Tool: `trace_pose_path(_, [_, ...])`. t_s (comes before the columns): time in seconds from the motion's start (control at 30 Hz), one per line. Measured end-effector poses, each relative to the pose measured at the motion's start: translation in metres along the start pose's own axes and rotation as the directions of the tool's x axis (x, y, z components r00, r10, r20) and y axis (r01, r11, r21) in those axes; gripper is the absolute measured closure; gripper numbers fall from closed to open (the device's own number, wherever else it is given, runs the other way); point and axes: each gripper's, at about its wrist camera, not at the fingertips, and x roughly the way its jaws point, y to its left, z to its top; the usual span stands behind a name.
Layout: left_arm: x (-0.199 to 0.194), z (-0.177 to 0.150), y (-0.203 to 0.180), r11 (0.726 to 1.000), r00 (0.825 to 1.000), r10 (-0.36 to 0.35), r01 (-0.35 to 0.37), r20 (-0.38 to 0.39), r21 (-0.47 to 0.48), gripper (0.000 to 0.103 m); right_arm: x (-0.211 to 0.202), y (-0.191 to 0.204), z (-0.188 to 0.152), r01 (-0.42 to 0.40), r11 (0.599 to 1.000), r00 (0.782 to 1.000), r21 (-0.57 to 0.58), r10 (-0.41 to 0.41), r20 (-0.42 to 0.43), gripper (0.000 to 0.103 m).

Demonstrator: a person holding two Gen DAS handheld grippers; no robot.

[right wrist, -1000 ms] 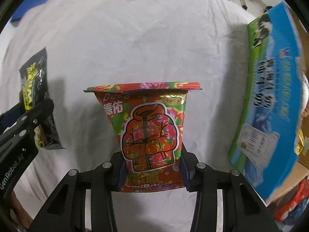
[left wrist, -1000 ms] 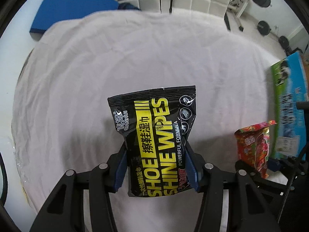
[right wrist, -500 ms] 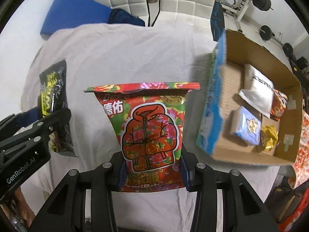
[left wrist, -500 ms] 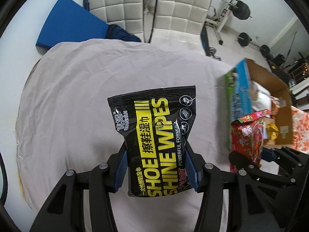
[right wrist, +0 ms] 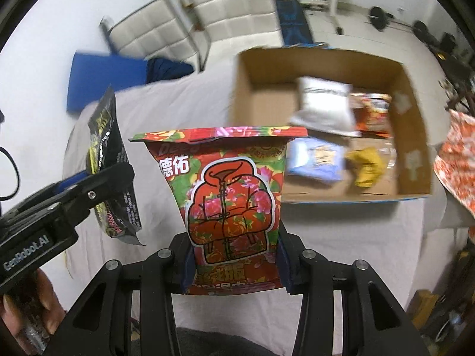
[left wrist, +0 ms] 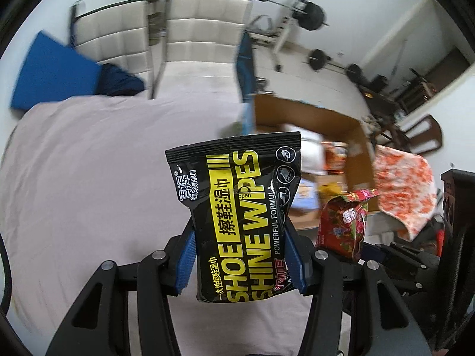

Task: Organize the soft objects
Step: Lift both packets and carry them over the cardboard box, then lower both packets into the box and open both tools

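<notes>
My left gripper (left wrist: 240,255) is shut on a black and yellow shoe wipes pack (left wrist: 240,204), held upright above the white-clothed table (left wrist: 89,163). The pack also shows at the left of the right wrist view (right wrist: 114,160). My right gripper (right wrist: 234,262) is shut on a red floral wipes pack (right wrist: 231,195), also seen in the left wrist view (left wrist: 344,222). An open cardboard box (right wrist: 261,103) stands beyond, to the right, holding several soft packs, among them a white pouch (right wrist: 323,103) and a light blue pack (right wrist: 314,158).
Two white padded chairs (left wrist: 190,29) stand behind the table. A blue mat (left wrist: 50,71) lies at the far left. Gym weights (left wrist: 311,14) sit at the back right. An orange patterned cloth (left wrist: 403,187) lies right of the box.
Both grippers have risen and tilted up with their packs. The view now looks over the table into the open box, which sits closer and more central in the right wrist view.
</notes>
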Motion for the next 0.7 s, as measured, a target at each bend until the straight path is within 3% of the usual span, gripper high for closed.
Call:
trace_pose_path(0.1, [0.012,0.018,-0.032,0.999,0.999,-0.043,0.043,-0.017,0.029,0.053,-0.023,-0.048,0.009,0.026,0.998,0.999,0.054,-0.029,0.042,0.057])
trace_pose_path(0.3, [0.063,0.064,-0.077,0.996,0.996,-0.032,0.040,-0.088,0.085,0.053,-0.026,-0.137,0.042,0.166,0.979,0.983,0.119,-0.173,0.055,0.057])
trace_pose_path(0.53, [0.139,0.101,-0.084,0.996,0.978,0.053,-0.037,-0.201,0.081,0.053,0.029,-0.231,0.077,0.259,0.951,0.966,0.169,-0.253,-0.056,0.057])
trace_pose_path(0.7, [0.190,0.115,-0.084,0.987,0.955,0.141,-0.115,-0.261,0.112,0.053,0.076,-0.259,0.091,0.328,0.936,0.941,0.129,-0.312,-0.128,0.057])
